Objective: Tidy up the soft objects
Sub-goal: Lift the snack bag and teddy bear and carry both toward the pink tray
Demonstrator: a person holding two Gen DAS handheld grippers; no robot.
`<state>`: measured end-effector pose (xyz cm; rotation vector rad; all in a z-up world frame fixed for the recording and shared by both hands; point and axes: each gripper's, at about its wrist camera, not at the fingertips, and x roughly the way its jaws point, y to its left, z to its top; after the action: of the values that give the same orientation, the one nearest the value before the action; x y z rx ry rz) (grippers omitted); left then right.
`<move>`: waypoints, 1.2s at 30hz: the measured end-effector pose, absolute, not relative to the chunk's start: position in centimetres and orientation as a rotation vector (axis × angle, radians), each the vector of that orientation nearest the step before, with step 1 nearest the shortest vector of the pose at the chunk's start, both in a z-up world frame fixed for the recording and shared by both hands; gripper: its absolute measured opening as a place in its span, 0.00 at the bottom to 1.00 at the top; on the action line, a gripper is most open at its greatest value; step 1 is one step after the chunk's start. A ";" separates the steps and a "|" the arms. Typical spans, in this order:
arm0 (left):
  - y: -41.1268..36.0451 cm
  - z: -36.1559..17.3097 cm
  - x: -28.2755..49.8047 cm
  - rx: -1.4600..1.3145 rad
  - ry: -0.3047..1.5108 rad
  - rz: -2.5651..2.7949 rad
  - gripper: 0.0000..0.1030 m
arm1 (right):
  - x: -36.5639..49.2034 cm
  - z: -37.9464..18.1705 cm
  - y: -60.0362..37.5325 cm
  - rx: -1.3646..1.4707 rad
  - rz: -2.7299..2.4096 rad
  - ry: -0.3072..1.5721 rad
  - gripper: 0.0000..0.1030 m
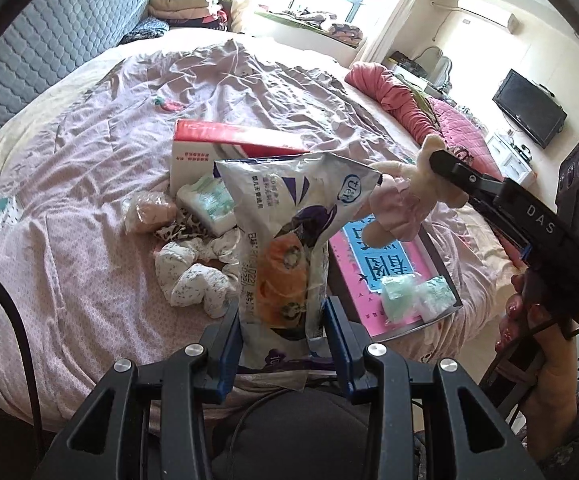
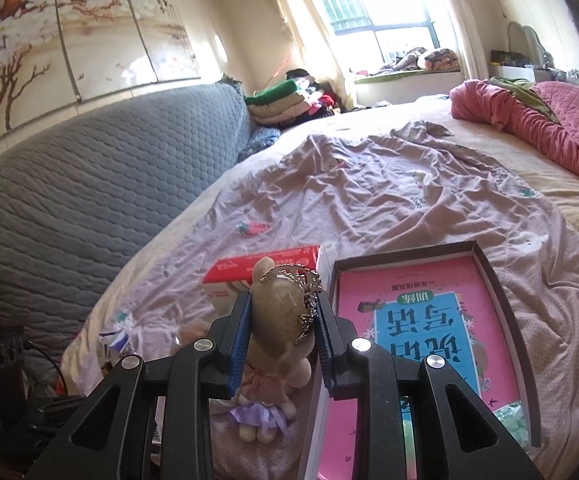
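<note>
My left gripper point(image 1: 283, 336) is shut on the lower end of a white and purple plastic bag point(image 1: 289, 232), which stands up above the bed with its mouth at the top. To its right, my right gripper point(image 1: 433, 160) is shut on the head of a beige plush toy point(image 1: 401, 204) in a pink dress, and the toy hangs in the air beside the bag's mouth. In the right wrist view, the blue pads of the right gripper point(image 2: 283, 316) squeeze the plush toy point(image 2: 277, 308), which wears a silver crown. Its body dangles below.
A shallow box point(image 1: 441, 268) with a pink and blue print holds two small green packets point(image 1: 413, 294). Socks and cloths point(image 1: 193, 276), a tissue pack point(image 1: 209, 200) and a red and white carton point(image 1: 217, 140) lie on the wrinkled pink sheet point(image 1: 89, 200). A pink quilt point(image 1: 389, 92) lies far right.
</note>
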<state>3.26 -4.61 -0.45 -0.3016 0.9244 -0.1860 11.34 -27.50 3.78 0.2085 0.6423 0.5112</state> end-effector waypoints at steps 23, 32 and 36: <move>-10.3 3.7 3.9 -0.209 0.890 -0.217 0.39 | 8.8 7.4 -33.3 0.290 0.477 0.566 0.30; -13.7 4.1 5.1 -0.154 0.893 -0.263 0.39 | 8.3 7.0 -36.8 0.325 0.407 0.565 0.30; -15.2 3.2 5.8 -0.140 0.918 -0.281 0.39 | 8.0 6.8 -38.9 0.342 0.366 0.563 0.30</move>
<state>5.83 -15.22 3.22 -0.1396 0.9183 -0.2809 8.02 -38.87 6.78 0.3422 0.5632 0.3663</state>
